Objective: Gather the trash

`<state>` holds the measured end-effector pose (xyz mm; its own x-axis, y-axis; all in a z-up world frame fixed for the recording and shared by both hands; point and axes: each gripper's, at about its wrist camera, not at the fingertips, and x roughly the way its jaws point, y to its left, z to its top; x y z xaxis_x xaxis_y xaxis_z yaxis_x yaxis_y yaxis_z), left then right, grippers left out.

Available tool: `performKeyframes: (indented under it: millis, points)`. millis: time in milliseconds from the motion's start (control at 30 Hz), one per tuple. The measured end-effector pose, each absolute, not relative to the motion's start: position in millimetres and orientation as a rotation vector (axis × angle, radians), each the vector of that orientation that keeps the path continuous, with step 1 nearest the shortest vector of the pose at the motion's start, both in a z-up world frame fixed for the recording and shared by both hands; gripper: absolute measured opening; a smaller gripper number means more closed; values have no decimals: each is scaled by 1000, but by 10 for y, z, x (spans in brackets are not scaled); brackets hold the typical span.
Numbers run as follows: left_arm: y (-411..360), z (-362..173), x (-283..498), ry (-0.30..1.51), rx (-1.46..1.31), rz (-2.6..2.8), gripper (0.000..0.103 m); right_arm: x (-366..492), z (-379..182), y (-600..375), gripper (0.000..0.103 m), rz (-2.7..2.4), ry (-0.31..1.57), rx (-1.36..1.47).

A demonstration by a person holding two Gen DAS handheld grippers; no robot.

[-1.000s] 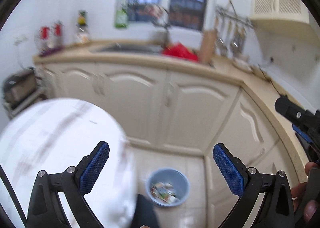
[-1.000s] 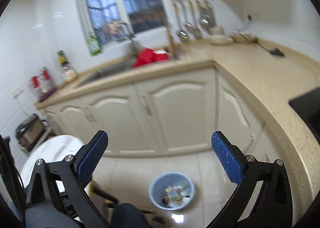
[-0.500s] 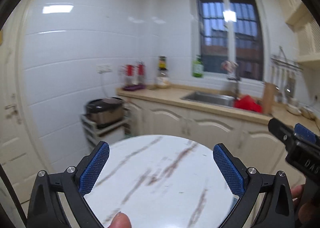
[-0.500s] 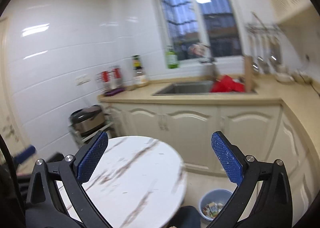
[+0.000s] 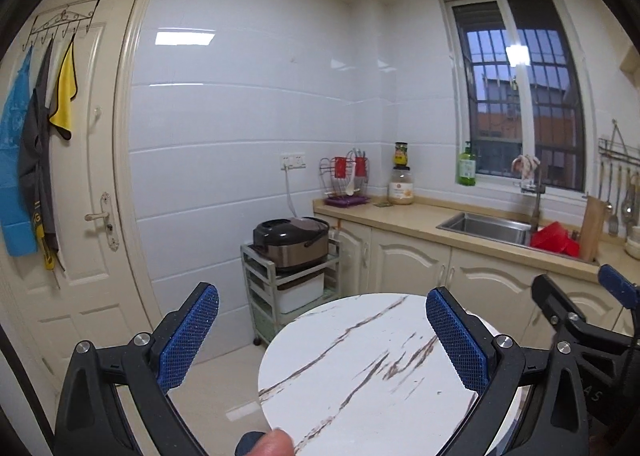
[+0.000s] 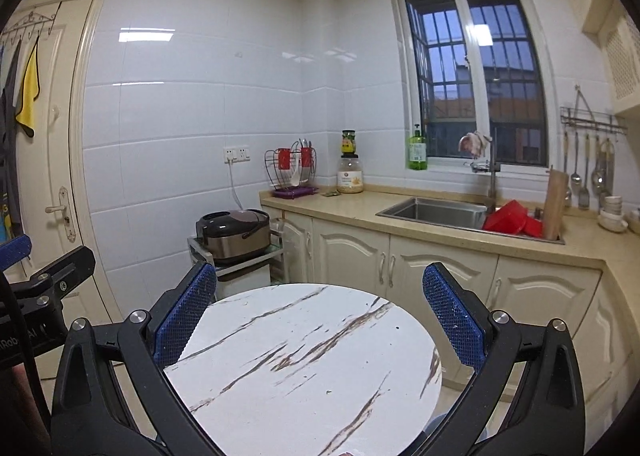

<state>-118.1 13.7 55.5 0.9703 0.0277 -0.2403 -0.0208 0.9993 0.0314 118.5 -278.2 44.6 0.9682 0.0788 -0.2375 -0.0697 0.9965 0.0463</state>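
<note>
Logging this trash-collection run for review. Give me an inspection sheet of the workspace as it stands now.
Surface: round marble-pattern table, top bare.
Job's things: nothing seen; no trash or bin in view.
Clutter: rice cooker on a cart; red tub by the sink; jars, utensil rack on counter.
Grippers: left claw open, empty; right claw open, empty.
Cables: white cord from wall socket.
Surroundings: closed door, barred window.
</note>
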Motion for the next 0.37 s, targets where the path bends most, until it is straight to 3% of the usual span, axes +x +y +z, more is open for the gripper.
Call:
performKeyframes:
  millis: [367]
  points:
    - [266,512,-675,307,-11,-30,102,1175,404,-2836,103,75,259,57]
